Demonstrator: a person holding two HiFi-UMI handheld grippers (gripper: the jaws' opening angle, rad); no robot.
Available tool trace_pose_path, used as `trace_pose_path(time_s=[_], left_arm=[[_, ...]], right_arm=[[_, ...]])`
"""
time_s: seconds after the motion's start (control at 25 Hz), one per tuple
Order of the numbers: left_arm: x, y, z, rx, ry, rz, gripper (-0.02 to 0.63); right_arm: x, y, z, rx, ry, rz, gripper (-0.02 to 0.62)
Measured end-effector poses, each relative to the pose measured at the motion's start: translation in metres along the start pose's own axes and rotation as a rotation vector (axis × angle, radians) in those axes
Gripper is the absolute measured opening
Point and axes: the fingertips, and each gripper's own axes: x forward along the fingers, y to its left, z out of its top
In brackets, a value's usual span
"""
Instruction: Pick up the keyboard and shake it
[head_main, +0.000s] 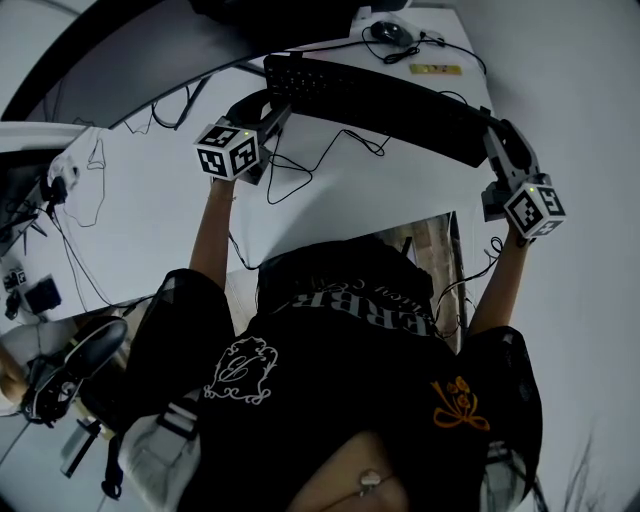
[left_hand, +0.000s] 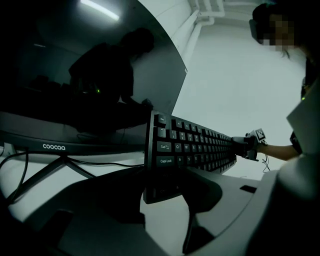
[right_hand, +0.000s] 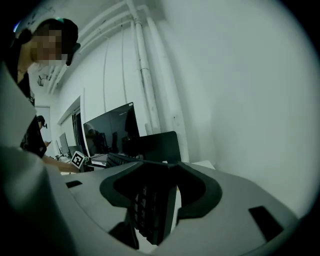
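A black keyboard (head_main: 380, 105) hangs tilted in the air above the white desk (head_main: 340, 215), held by both ends. My left gripper (head_main: 278, 108) is shut on its left end; in the left gripper view the keyboard (left_hand: 195, 147) runs away from the jaws (left_hand: 165, 192), key side facing the camera. My right gripper (head_main: 497, 135) is shut on the right end, and in the right gripper view the keyboard's edge (right_hand: 150, 210) sits between the jaws (right_hand: 155, 200). The right gripper (left_hand: 247, 146) also shows at the keyboard's far end. The keyboard's cable (head_main: 300, 165) trails down to the desk.
A large dark monitor (left_hand: 75, 100) on a stand rises behind the keyboard. A black mouse (head_main: 392, 32) and a yellow label (head_main: 435, 69) lie at the desk's far right. Cables (head_main: 80, 240) hang off the desk's left side. A white wall (right_hand: 240, 100) is at the right.
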Motion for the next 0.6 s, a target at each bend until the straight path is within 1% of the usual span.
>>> trace_pose_path(time_s=[0.12,0.32,0.44,0.6], left_arm=[[-0.007,-0.001,0.007,0.043,-0.042,0.012,0.207],[-0.017,-0.006,0.025,0.134,-0.112,0.023,0.207],[-0.023,-0.006,0.029,0.171,-0.120,0.039,0.207],[-0.027,-0.003,0.027,0.181,-0.129,0.041,0.207]], right_arm=[[-0.007,0.009,0.004,-0.037,-0.028,0.007,0.218],[-0.021,0.018,0.007,-0.063,-0.092,0.010,0.218],[-0.027,0.029,0.010,-0.088,-0.133,0.018,0.218],[-0.032,0.048,0.017,-0.157,-0.161,0.043,0.218]])
